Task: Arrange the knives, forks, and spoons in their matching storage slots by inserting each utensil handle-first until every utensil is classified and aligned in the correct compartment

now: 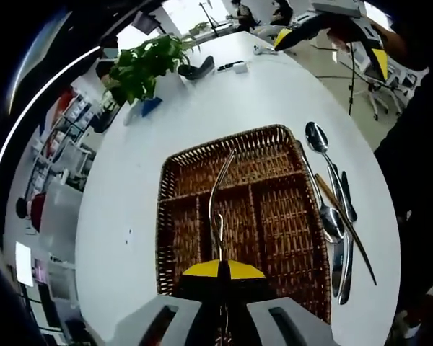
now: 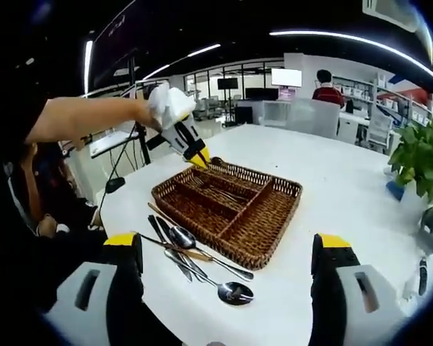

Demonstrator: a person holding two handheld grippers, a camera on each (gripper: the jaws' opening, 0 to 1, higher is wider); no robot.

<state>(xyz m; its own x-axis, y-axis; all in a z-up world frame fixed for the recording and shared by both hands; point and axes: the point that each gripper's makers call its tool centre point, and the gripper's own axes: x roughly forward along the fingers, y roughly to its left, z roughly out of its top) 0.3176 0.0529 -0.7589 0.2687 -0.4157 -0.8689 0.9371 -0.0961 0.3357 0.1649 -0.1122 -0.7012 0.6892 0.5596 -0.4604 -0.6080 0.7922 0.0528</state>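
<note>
A brown wicker tray (image 1: 289, 216) with several compartments lies on the white table. My left gripper (image 1: 220, 268) is shut on a slim silver utensil (image 1: 218, 194) that reaches out over the tray's middle slot; its held end is hidden. In the right gripper view, the left gripper (image 2: 199, 160) hangs over the far end of the tray (image 2: 270, 238), held by a gloved hand. Loose spoons (image 1: 319, 140) and knives (image 1: 346, 198) lie on the table beside the tray, and the same loose spoons and knives (image 2: 191, 252) lie before my right gripper (image 2: 227, 249), which is open and empty. That right gripper (image 1: 330, 50) hovers far off.
A potted plant (image 1: 141, 68) (image 2: 422, 155) and small dark objects (image 1: 198, 70) stand at the table's far end. The round table edge (image 1: 386, 216) runs just past the loose cutlery. A person in red (image 2: 325, 86) sits by desks in the background.
</note>
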